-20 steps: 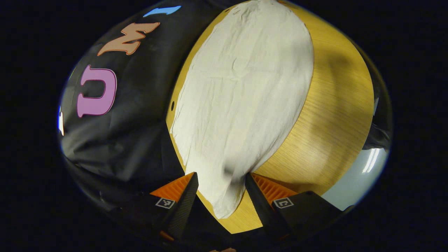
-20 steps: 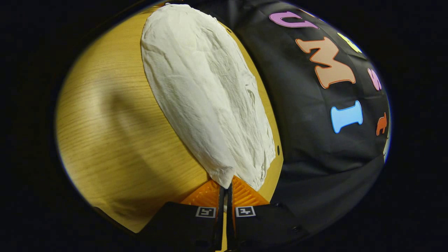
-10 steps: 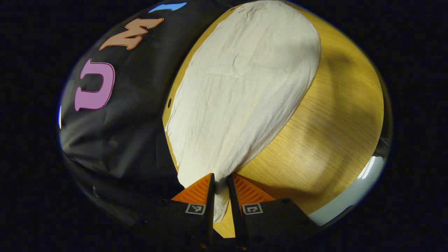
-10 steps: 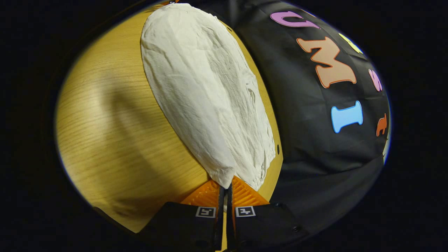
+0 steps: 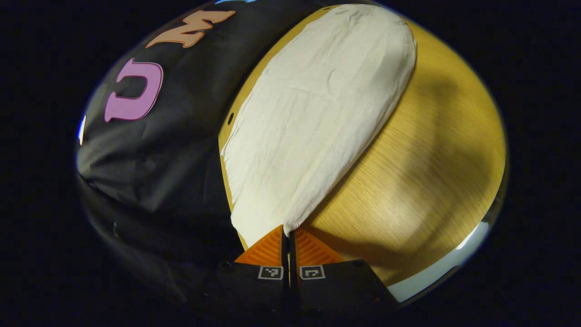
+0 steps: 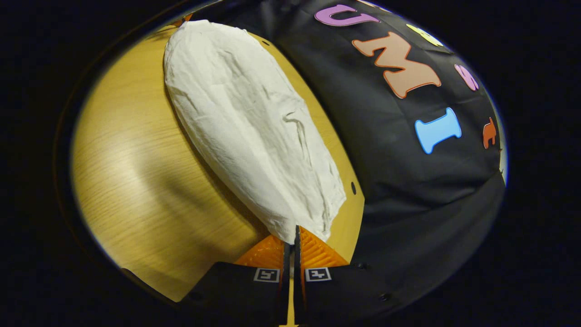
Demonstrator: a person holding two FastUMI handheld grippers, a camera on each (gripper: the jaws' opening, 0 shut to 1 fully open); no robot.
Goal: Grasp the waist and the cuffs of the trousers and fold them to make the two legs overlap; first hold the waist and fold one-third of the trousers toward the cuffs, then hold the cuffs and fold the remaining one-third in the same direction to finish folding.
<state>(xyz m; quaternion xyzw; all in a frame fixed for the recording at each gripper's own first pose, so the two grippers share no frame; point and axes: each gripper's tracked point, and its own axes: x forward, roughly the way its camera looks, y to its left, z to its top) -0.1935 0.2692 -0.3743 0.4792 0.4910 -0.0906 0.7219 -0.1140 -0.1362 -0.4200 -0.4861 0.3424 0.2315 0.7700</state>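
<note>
The left tool (image 5: 286,236), spread a second earlier, had been pressed together on an end of the white trousers (image 5: 317,113) at lower centre. The right tool (image 6: 292,238) was kept pinched on the opposite end. The trousers lay along the wooden tabletop (image 5: 422,172); lifting was judged ready.

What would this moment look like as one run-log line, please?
left gripper: shut on trousers | right gripper: shut on trousers | table: trousers lying lengthwise
</note>
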